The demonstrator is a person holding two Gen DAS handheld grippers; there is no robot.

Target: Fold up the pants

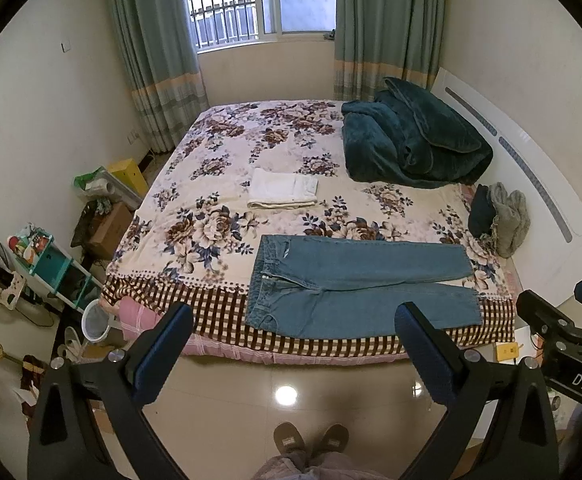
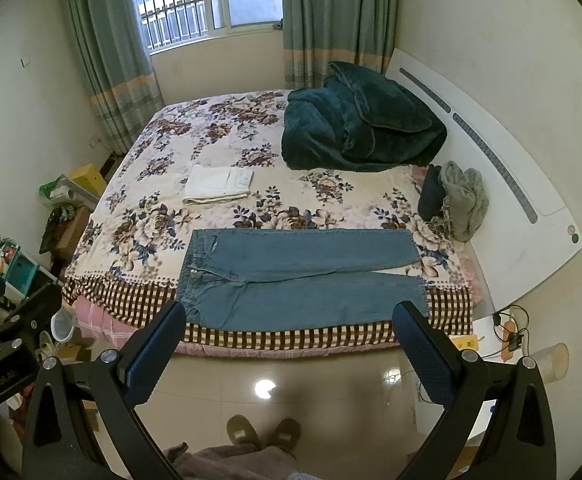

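Observation:
Blue jeans (image 1: 355, 284) lie flat on the near edge of the floral bedspread (image 1: 227, 152), waistband to the left, both legs spread to the right; they also show in the right wrist view (image 2: 299, 276). My left gripper (image 1: 293, 320) is open and empty, held above the floor in front of the bed. My right gripper (image 2: 289, 318) is open and empty too, at the same distance from the bed. The right gripper shows at the right edge of the left wrist view (image 1: 563, 320).
A folded white garment (image 1: 283, 190) lies mid-bed. A dark green blanket (image 1: 411, 144) is heaped at the far right by the white headboard (image 1: 531, 184). Grey and dark clothes (image 1: 499, 216) lie beside it. Clutter and a teal shelf (image 1: 47, 260) stand left of the bed.

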